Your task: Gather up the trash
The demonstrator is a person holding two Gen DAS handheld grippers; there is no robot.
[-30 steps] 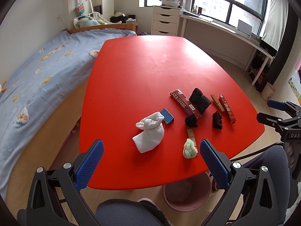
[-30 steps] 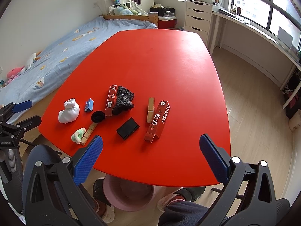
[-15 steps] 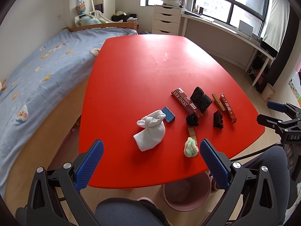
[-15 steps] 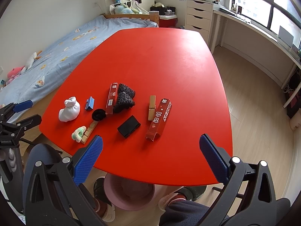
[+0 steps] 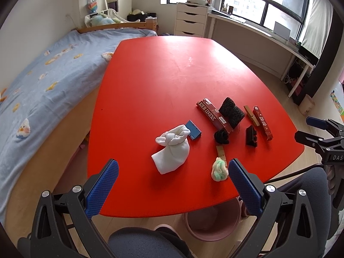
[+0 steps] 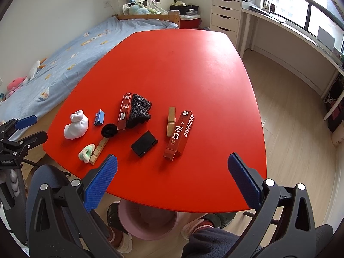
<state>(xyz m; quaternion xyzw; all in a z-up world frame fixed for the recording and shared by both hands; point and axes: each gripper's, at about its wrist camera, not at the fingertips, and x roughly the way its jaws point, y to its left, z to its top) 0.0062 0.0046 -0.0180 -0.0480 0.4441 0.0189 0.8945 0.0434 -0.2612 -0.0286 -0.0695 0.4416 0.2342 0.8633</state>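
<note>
On the red table lie a white knotted cloth bundle, a blue clip, a long red box, a black mesh bundle, a black ring, a black flat piece, wooden clothespins, a second red box and a green-white scrunchie. My left gripper is open, above the near table edge, in front of the bundle and scrunchie. My right gripper is open, near the table's front edge, before the second red box.
A pink bin stands on the floor under the table's near edge, also in the left wrist view. A bed with a blue cover runs along the table's left side. A white drawer unit and desk stand at the back.
Both grippers have crept slightly forward toward the table; the objects sit a little lower in view. Nothing was taken hold of.
</note>
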